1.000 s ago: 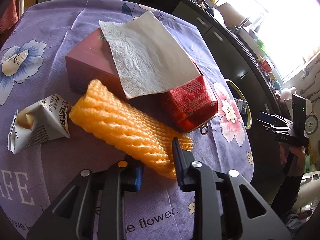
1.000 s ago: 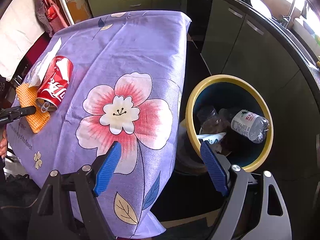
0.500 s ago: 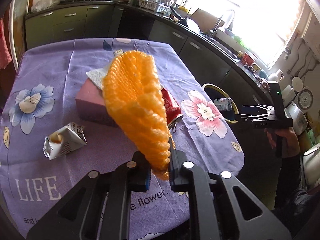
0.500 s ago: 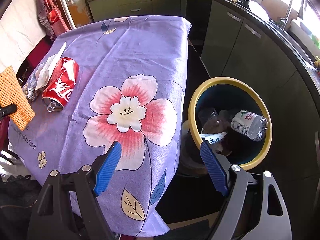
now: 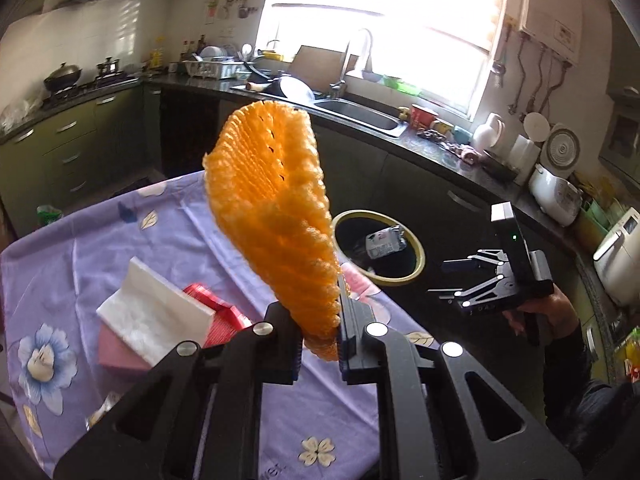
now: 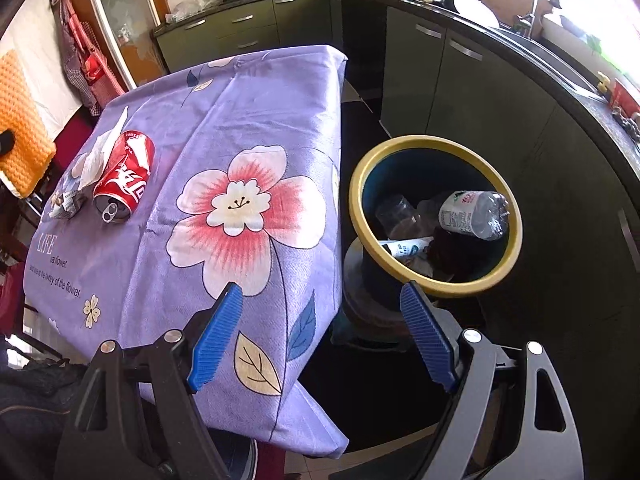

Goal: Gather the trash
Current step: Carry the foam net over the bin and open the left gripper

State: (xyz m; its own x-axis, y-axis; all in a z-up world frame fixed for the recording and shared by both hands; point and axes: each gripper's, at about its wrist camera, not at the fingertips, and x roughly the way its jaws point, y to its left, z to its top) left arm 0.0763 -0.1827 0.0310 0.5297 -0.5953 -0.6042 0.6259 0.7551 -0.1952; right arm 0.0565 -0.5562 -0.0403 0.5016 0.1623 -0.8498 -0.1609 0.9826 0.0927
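Left tool (image 5: pixel 319 334) clamped shut, right tool (image 6: pixel 322 334) — agape

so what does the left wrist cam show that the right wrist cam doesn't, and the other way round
Only the left wrist view shows the left gripper shut on the narrow end of the orange foam net, the pink box under the white napkin, and the right gripper from outside.

Only the right wrist view shows the right gripper open and empty, the crumpled carton and the clear cup in the bin.

Both show the purple tablecloth, the red can, the yellow-rimmed bin with the plastic bottle, and the foam net.
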